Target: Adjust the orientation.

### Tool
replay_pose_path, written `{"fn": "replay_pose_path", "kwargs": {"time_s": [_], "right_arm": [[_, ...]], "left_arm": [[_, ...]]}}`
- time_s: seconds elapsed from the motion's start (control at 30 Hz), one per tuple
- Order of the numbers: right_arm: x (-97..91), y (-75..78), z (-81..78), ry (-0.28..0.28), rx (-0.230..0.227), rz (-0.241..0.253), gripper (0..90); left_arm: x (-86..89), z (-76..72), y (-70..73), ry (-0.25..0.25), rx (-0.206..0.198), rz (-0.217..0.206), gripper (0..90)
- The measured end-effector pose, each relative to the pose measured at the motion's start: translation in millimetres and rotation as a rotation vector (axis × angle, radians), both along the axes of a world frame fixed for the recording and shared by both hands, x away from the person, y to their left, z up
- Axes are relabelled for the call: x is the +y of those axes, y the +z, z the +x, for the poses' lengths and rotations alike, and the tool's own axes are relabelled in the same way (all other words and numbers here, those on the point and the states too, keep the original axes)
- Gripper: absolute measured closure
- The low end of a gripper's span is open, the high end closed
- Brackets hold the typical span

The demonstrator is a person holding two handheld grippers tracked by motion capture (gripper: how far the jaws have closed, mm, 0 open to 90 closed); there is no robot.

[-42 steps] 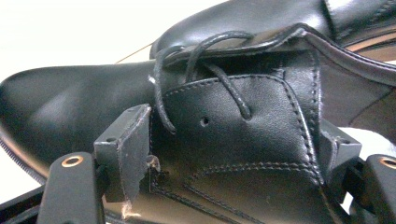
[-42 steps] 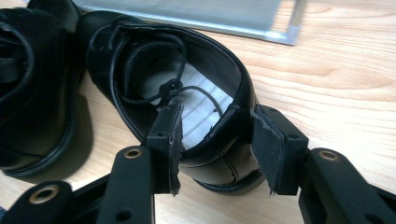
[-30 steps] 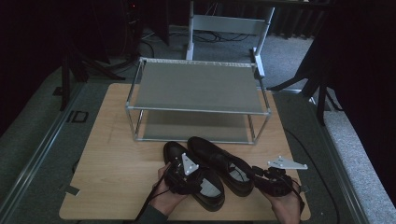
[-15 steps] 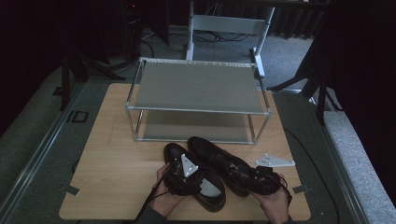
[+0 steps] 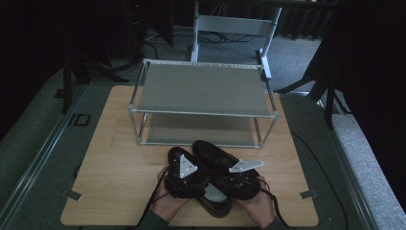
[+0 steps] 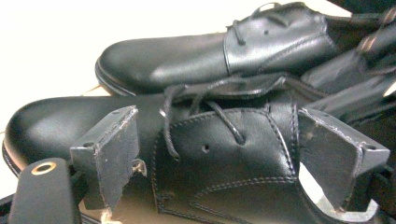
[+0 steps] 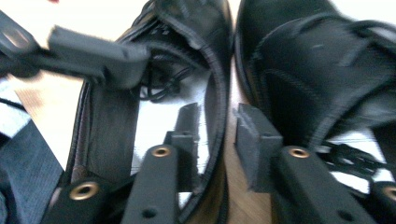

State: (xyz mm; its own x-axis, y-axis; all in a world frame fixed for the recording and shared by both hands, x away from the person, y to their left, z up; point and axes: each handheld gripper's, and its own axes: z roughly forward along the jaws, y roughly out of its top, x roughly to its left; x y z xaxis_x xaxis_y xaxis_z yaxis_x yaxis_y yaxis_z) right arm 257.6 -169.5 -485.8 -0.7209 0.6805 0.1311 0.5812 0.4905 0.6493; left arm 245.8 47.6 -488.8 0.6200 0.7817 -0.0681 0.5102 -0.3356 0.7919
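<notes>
Since a second ago your right gripper (image 5: 239,184) has slid left onto the near shoe (image 5: 203,184), jaws closing astride its side wall (image 7: 217,116), one inside, one outside, not yet pinching. Your left gripper (image 5: 184,184) has opened wide and straddles the laced top (image 6: 219,154), pads clear. Expect soft, slick leather with some weight; grip the stiffer collar. Both glossy black shoes, the far shoe (image 5: 215,153) included, lie at the table's (image 5: 115,158) near edge, before the rack (image 5: 203,91).
</notes>
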Motion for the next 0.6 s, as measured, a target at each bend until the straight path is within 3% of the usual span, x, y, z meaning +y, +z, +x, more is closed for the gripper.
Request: {"fn": "replay_pose_path", "kwargs": {"time_s": [0.1, 0.4, 0.5, 0.6], "right_arm": [[3.7, 1.4, -2.9, -0.009, -0.038, -0.044, 84.3], [-19.3, 4.6, -16.4, -0.047, -0.051, -0.067, 85.4], [-26.4, 4.6, -19.0, -0.062, -0.052, -0.062, 85.4], [-33.8, 4.8, -21.0, -0.061, -0.045, -0.045, 85.4]], "left_arm": [[6.4, 0.1, 3.7, -0.015, -0.003, -0.034, 15.9], [-6.0, -10.2, 7.2, -0.118, 0.017, -0.067, 16.7], [-8.6, -16.5, 16.0, -0.146, -0.009, -0.084, 17.9], [-4.3, -18.1, 24.5, -0.143, -0.034, -0.075, 18.3]]}}
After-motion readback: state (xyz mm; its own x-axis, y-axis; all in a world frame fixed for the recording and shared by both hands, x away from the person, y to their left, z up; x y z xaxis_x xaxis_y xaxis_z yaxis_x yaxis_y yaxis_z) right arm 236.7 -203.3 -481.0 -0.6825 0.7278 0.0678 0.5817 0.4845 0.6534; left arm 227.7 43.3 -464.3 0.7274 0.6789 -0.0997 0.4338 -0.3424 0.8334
